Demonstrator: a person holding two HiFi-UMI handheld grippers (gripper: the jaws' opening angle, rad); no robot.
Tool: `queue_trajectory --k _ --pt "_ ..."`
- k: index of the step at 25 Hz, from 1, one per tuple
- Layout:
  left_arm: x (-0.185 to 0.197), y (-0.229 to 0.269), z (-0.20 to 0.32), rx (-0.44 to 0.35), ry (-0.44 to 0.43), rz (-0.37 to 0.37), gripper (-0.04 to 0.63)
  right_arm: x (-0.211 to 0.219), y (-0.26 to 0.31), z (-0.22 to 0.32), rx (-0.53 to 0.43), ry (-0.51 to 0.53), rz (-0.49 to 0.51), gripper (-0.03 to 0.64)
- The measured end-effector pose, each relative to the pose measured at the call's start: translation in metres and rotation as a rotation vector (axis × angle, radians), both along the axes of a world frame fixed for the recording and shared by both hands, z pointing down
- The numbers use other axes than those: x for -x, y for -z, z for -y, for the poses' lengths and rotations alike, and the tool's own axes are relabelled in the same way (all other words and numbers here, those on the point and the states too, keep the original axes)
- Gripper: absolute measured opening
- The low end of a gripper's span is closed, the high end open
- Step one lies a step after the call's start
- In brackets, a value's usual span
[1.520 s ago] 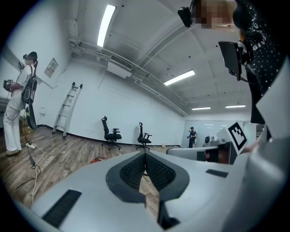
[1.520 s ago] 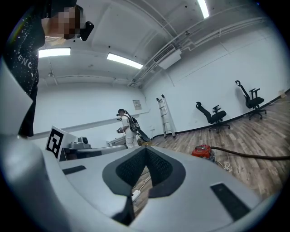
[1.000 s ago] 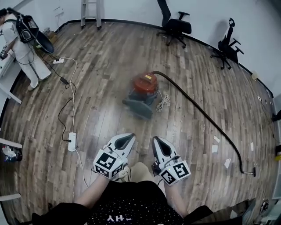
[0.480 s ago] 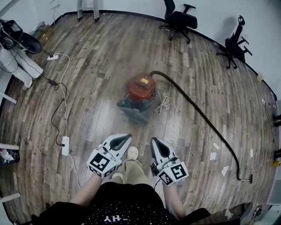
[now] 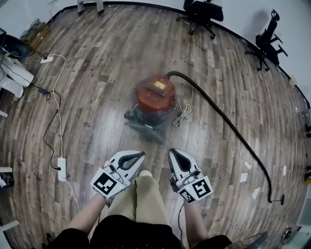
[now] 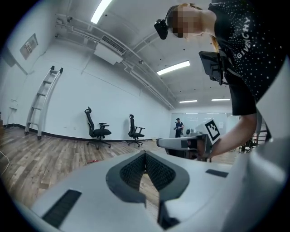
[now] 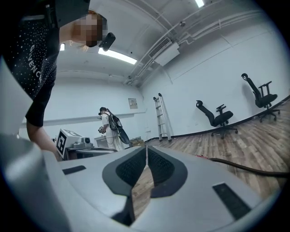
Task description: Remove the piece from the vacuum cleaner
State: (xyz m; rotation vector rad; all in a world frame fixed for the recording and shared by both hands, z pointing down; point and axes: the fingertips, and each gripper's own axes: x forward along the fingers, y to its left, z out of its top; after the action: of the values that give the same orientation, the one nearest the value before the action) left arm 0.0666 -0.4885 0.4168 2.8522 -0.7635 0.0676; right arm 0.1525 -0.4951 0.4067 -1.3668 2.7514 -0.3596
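Note:
A red drum vacuum cleaner [image 5: 154,95] stands on the wooden floor, with a grey part [image 5: 145,127] at its near side, blurred. A black hose [image 5: 228,127] runs from its top off to the right and also shows low in the right gripper view [image 7: 247,167]. My left gripper [image 5: 141,154] and right gripper [image 5: 172,153] hang side by side a little short of the vacuum, apart from it. Both are shut and empty: the jaws meet in the left gripper view [image 6: 145,154] and in the right gripper view [image 7: 146,148].
A coiled white cord [image 5: 182,116] lies right of the vacuum. A power strip [image 5: 61,168] with its cable is at the left. Two office chairs [image 5: 204,12] [image 5: 269,36] stand by the far wall. Paper scraps [image 5: 245,172] lie at the right. Another person [image 7: 108,129] stands far off.
The vacuum cleaner has drawn nearer and larger in the head view as I walked towards it. Both grippers stayed shut and side by side, low in the view.

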Motion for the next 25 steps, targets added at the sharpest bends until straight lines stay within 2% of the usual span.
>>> queue_trajectory --k 7,12,13,14,15,17,18,21,25 --pt "0.028 -0.163 0.058 -0.079 0.057 -0.036 0.008 -0.012 -0.153 0.028 -0.088 -0.025 0.02 0.011" --pt "0.05 -0.251 0.087 -0.185 0.139 -0.063 0.009 -0.025 -0.24 0.037 -0.162 -0.058 -0.026 0.014" --pt "0.055 -0.264 0.091 -0.197 0.156 -0.068 0.009 -0.026 -0.253 0.037 -0.174 -0.068 -0.036 0.036" --pt "0.061 -0.275 0.095 -0.205 0.171 -0.078 0.011 -0.028 -0.262 0.036 -0.186 -0.077 -0.043 0.076" --pt "0.066 -0.284 0.1 -0.21 0.185 -0.09 0.048 -0.029 -0.27 0.035 -0.199 -0.086 -0.052 0.106" --pt "0.076 -0.299 0.111 -0.209 0.205 -0.104 0.173 -0.033 -0.28 0.034 -0.227 -0.112 -0.084 0.152" --pt "0.081 -0.304 0.119 -0.207 0.211 -0.1 0.195 -0.036 -0.285 0.035 -0.233 -0.133 -0.103 0.164" --pt "0.09 -0.314 0.146 -0.199 0.231 -0.067 0.218 -0.049 -0.302 0.041 -0.196 -0.187 -0.128 0.176" --pt "0.088 -0.325 0.17 -0.166 0.203 0.009 0.218 -0.045 -0.32 0.059 -0.124 -0.159 -0.169 0.176"
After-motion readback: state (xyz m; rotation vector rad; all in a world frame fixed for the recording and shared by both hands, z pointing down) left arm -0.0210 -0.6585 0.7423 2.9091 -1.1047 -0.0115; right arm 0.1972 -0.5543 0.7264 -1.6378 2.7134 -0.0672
